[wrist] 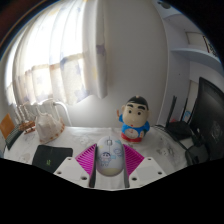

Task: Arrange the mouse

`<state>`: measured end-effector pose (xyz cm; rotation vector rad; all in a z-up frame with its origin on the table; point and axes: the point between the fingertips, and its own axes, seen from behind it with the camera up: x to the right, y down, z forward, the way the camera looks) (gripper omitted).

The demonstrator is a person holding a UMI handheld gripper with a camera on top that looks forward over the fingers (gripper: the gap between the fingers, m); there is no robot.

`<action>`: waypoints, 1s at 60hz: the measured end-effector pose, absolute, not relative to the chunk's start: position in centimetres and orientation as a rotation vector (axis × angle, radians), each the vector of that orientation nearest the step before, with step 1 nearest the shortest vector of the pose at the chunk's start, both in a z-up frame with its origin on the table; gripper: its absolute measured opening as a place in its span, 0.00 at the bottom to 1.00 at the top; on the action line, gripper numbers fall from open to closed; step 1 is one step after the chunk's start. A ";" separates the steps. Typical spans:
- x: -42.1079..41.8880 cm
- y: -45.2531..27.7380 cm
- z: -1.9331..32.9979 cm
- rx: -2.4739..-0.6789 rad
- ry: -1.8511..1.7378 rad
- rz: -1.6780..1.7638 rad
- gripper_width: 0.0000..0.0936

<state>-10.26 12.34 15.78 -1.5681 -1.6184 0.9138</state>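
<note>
A white computer mouse (110,158) with small printed figures sits between my two fingers, its wheel end pointing away from me. The pink pads (87,157) press against both of its sides, so my gripper (110,160) is shut on the mouse. It is held above a white table (80,135). A cartoon boy figurine (135,120) in a blue shirt stands just beyond the fingers, a little to the right.
A black mouse mat (50,155) lies to the left of the fingers. Glass vessels (45,118) stand at the far left near a curtained window (60,50). A dark monitor (208,110) and dark items (180,130) stand at the right.
</note>
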 end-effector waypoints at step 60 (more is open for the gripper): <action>5.0 -13.7 15.7 -1.775 -1.735 0.622 0.91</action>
